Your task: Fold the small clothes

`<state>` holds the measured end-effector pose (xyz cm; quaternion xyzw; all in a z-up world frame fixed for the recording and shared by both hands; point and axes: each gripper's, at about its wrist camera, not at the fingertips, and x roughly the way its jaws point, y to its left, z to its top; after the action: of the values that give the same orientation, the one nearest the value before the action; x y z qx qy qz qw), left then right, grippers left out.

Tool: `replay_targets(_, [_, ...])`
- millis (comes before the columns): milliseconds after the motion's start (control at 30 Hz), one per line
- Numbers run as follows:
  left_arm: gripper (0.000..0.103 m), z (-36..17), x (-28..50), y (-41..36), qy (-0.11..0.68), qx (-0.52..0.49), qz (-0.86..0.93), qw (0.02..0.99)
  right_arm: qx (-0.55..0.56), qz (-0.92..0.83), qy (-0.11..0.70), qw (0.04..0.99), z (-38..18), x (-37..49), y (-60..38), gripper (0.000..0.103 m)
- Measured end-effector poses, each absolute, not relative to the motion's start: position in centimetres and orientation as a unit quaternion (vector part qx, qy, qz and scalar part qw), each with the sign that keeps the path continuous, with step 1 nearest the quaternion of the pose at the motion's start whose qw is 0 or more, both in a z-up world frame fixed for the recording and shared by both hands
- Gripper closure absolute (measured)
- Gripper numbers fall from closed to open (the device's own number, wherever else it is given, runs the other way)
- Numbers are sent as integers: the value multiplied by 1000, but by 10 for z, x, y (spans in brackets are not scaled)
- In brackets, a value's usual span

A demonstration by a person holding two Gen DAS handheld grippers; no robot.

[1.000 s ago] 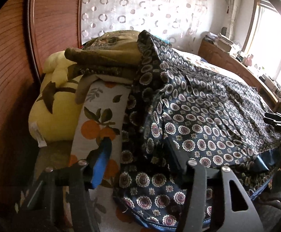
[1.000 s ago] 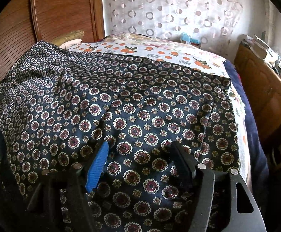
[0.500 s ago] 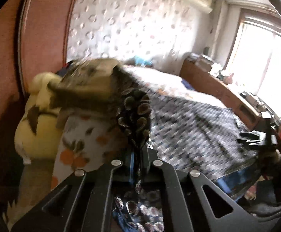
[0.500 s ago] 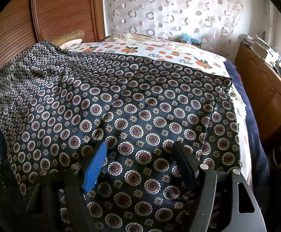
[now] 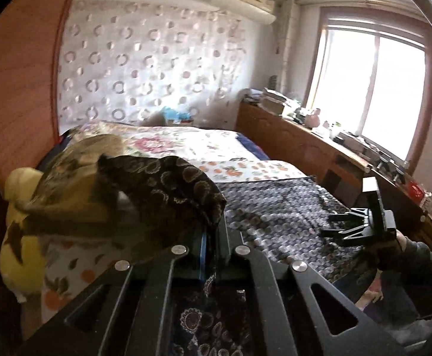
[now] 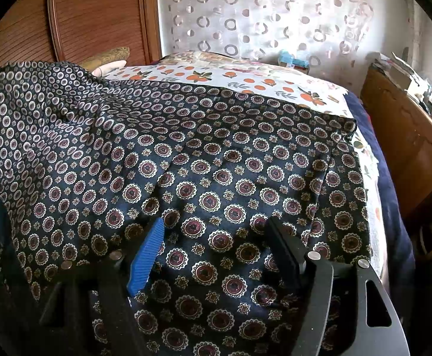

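Dark medallion-print garment [image 6: 204, 160] lying spread across bed [image 6: 275, 86], one edge bunching up in left gripper [image 5: 211, 237], jaws clenching fabric. Right gripper [image 6: 216, 237] hovering over cloth, jaws released wide. Yellow pillow [image 5: 20, 249] sitting beside headboard [image 5: 17, 89].

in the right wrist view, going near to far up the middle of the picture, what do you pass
right gripper → dark patterned garment → orange-print bedsheet → circle-patterned wall
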<state>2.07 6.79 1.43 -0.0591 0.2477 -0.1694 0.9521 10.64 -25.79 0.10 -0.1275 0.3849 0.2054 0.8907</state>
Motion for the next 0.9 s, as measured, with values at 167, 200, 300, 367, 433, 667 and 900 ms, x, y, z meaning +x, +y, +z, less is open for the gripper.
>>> replay_targets(167, [99,21,41,38,250,-48,-207,945,-130,202,388,890,2,107,-256,31])
replay_targets(200, [99,24,44,32,249,-45,-213,944,-131,202,389,889,3,106,-256,31])
replay_targets(300, [99,33,53,13,244,-39,-233,941,-115,198,379,897,11,97,-262,31])
replay_targets(367, [99,39,58,1,242,-35,-245,938,-95,200,369,903,18,89,-268,31])
replay_targets(433, [99,45,62,-15,240,-30,-260,935,-86,196,359,909,23,79,-272,31])
replay_targets(667, [99,65,69,-64,234,-11,-304,923,-68,167,340,923,32,51,-296,31])
replay_targets(900, [88,49,65,-97,258,32,-297,919,-41,153,342,926,33,41,-314,31])
